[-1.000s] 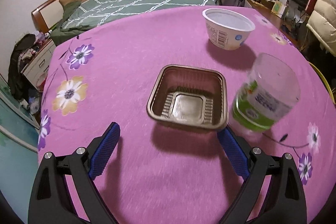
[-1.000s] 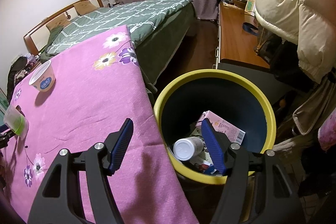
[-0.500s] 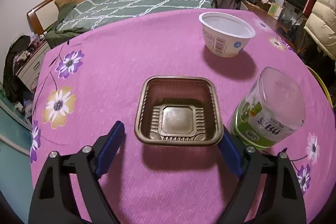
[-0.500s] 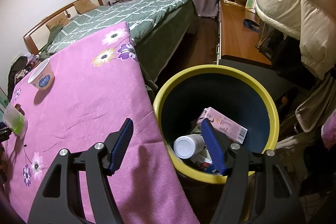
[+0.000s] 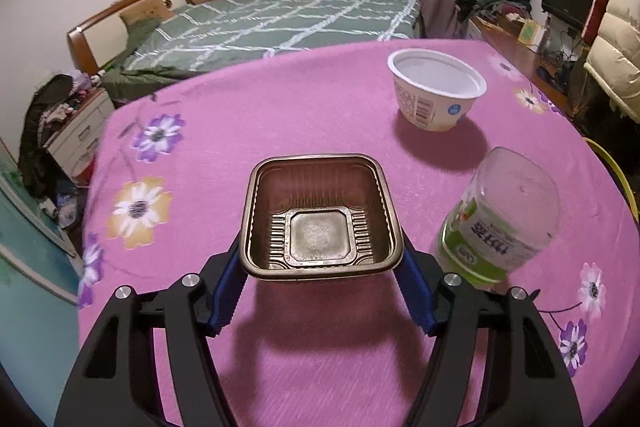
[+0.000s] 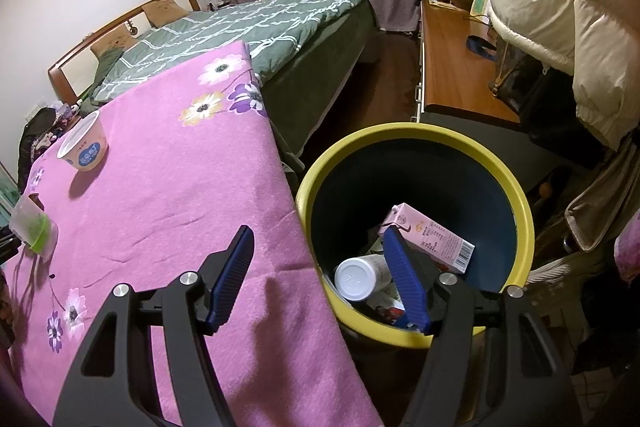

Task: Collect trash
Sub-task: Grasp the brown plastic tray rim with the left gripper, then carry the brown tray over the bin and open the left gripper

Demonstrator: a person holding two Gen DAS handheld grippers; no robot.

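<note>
Fingers of the left gripper [image 5: 322, 279], blue and ribbed, are closing on the brown plastic tray [image 5: 322, 223], one at each side wall under the rolled rim; whether the pads already press it cannot be told. The tray sits near the near edge of the tabletop [image 5: 248, 123], on a pink fleecy cloth printed with flowers. It is a thin, square, glossy moulding with fluted lower walls and a flat raised centre, so it is likely very light and springy, and apt to buckle or skid out under a hard squeeze; the side walls just below the rim look the soundest hold. Just beside it, toward the right edge, stands a clear plastic jar [image 5: 500, 227] with a green label, smooth and probably slippery. Farther back toward the far right corner is a white paper cup [image 5: 436, 91], open and seemingly empty, easily crushed. The right gripper [image 6: 320, 275] hangs with fingers apart and nothing between them, over the right edge of the tabletop and the yellow-rimmed bin [image 6: 520, 211], where a pink carton [image 6: 432, 239] and a white bottle [image 6: 360, 277] lie.
</note>
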